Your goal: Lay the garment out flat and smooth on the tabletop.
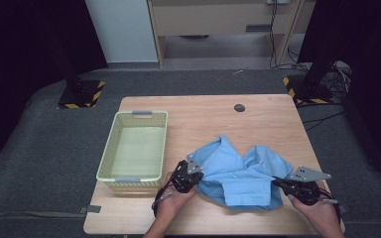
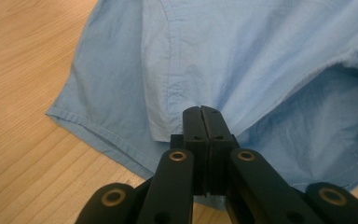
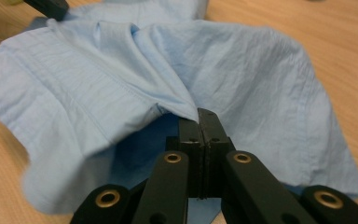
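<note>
A light blue shirt [image 1: 240, 173] lies crumpled on the near right part of the wooden table [image 1: 203, 119]. My left gripper [image 1: 198, 177] is at the shirt's left edge, and its jaws are shut on a fold of the cloth [image 2: 177, 70], which pulls taut from the tips [image 2: 200, 112]. At the shirt's right edge my right gripper [image 1: 278, 182] is shut on another fold. In the right gripper view, the blue fabric [image 3: 121, 79] rises in a ridge into the closed tips [image 3: 199, 114]. A hand holds each gripper from the table's near edge.
An empty pale green basket [image 1: 110, 148] stands on the table's left side, close to my left hand. A small dark round disc [image 1: 239, 107] sits near the far edge. Bare wood lies beyond the shirt. Two stand bases with hazard stripes [image 1: 82, 94] sit on the floor behind.
</note>
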Action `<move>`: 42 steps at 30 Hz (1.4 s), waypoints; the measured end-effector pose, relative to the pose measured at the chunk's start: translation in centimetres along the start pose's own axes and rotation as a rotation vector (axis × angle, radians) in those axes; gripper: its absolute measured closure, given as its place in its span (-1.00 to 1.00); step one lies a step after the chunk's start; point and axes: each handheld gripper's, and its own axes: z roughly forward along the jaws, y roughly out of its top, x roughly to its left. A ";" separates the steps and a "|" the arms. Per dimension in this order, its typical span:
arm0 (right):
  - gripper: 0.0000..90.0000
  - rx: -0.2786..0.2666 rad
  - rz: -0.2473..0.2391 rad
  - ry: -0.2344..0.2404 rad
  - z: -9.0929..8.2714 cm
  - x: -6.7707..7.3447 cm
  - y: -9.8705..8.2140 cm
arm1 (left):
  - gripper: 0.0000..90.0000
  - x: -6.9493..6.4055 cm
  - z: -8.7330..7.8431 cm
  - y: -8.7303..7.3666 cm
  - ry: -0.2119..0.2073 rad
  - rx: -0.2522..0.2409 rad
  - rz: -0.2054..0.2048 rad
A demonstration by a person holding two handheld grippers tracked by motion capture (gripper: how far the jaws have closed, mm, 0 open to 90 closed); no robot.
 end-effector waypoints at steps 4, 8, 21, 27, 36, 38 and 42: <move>0.99 0.026 0.002 0.013 0.8 -0.1 0.0 | 0.74 -0.6 -0.6 -0.3 0.027 -0.027 0.045; 0.99 0.020 0.006 0.024 1.0 -0.2 0.1 | 0.33 -1.1 -1.3 -0.4 0.033 -0.058 0.084; 0.99 0.022 0.016 0.029 1.0 -0.4 -0.2 | 0.10 -3.7 0.0 -0.4 -0.062 -0.040 0.252; 0.99 0.030 0.002 0.040 1.3 0.0 -0.1 | 0.69 -3.3 1.0 -0.2 -0.037 -0.029 0.271; 0.99 0.031 -0.013 0.046 0.9 0.3 0.2 | 0.97 -3.6 -0.2 0.6 -0.028 -0.076 0.220; 0.99 0.021 -0.014 0.051 0.7 0.5 0.3 | 0.98 -3.6 -0.8 0.7 -0.035 -0.080 0.208; 0.99 0.011 -0.022 0.058 0.4 0.8 0.7 | 0.98 -3.5 -1.4 0.8 -0.046 -0.090 0.188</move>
